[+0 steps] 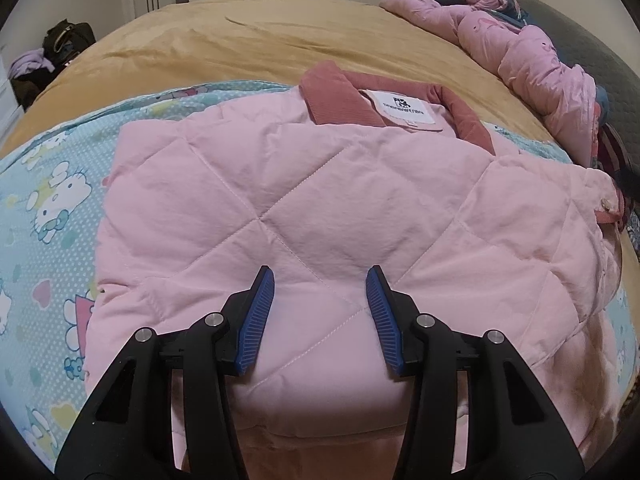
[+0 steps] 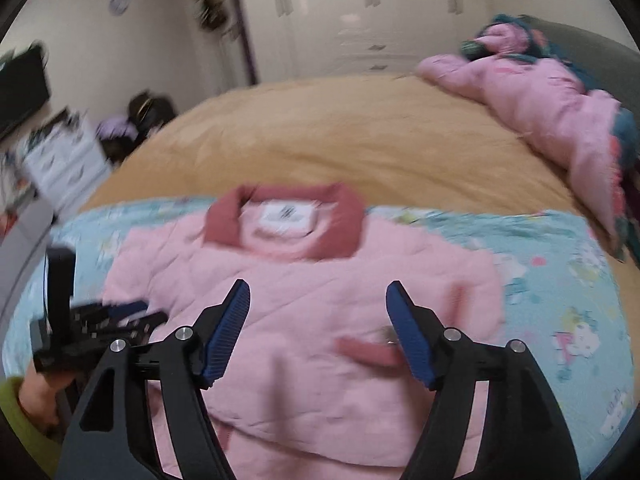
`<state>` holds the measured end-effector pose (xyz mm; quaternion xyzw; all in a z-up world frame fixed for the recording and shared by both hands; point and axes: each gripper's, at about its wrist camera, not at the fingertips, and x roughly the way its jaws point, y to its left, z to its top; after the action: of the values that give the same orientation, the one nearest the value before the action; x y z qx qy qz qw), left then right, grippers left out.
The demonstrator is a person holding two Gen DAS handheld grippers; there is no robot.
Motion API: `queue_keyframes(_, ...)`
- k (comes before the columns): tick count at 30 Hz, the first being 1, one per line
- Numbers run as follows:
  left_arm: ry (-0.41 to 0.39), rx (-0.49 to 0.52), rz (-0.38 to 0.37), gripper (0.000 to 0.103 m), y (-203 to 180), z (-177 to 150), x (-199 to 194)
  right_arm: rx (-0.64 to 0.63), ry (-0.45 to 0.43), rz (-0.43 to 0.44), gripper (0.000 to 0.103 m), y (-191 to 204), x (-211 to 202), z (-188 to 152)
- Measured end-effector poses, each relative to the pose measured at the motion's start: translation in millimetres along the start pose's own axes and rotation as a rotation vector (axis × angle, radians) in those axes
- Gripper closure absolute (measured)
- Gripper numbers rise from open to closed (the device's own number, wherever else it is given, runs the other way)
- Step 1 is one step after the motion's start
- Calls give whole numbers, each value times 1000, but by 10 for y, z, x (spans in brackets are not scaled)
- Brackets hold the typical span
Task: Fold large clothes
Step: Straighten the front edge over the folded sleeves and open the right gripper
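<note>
The pink quilted jacket (image 1: 304,208) lies flat on the cartoon-print sheet (image 1: 52,200) that covers the near part of the bed (image 1: 248,36), with its dark pink collar (image 1: 340,96) at the far end and its sides seemingly already turned in, so it shows as a rough rectangle. The left gripper (image 1: 320,316) hangs over the jacket's near half with its blue fingers (image 1: 258,312) spread wide and nothing between them. The right gripper (image 2: 318,332) is also over the near half, fingers wide and empty; its view is blurred, so finer detail there is uncertain. A cuff with a snap button (image 1: 610,206) pokes out at the jacket's right edge. The jacket looks puffy, soft and light, with smooth fabric that will likely slip and spring back when folded. A sound hold would be the near hem corners, pinching through all the layers at a stitched seam, where the padding is thinner, rather than on a puffed panel. A second pink garment (image 1: 532,56) lies heaped beyond the collar, well apart.
</note>
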<state>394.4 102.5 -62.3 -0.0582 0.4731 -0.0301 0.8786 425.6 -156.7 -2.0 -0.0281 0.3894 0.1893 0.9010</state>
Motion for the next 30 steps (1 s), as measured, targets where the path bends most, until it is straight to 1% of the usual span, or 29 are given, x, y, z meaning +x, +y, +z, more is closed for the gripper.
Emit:
queue_keyframes(2,-2,3,-1,63,0,-4,-1,-21,65,-22,31,79,215,-74)
queue_keyframes(5,-3,5,-5,63,0,-1,2,-18,144,-56,23,73,470,-214)
queue_keyframes(6,-4,2,-8,63,8,-1,2,-13,153,-59,21,70,514,-258)
queue_keyframes(8,-4,1,-13,64,13,-4,6,-7,161,-63,18,32,621,-357)
queue_keyframes(13,-7,8,-11,63,6,-7,19,8,155,-72,16,38,721,-469)
queue_keyframes(16,-12,14,-11,63,2,0,-12,35,146,-57,16,38,598,-405)
queue_keyframes(19,-11,13,-19,61,6,12,-61,84,102,-27,14,-19,410,-337)
queue_keyframes(21,-13,11,-25,54,-9,16,-105,95,82,-34,9,-39,298,-316)
queue_keyframes(23,-17,10,-27,40,-33,15,-153,100,67,-37,8,-48,186,-297)
queue_keyframes(24,-19,11,-28,38,-48,12,-177,100,64,-38,7,-52,152,-290)
queue_keyframes(26,-25,14,-31,27,-80,8,-235,94,44,-45,6,-42,31,-273)
queue_keyframes(27,-26,16,-33,25,-95,9,-264,92,36,-50,5,-38,-19,-265)
queue_keyframes(28,-26,16,-39,18,-110,13,-295,91,31,-54,5,-34,-47,-259)
queue_keyframes(29,-28,14,-43,10,-120,15,-326,92,22,-60,5,-30,-105,-250)
queue_keyframes(30,-36,11,-44,9,-131,22,-369,93,19,-60,5,-29,-130,-244)
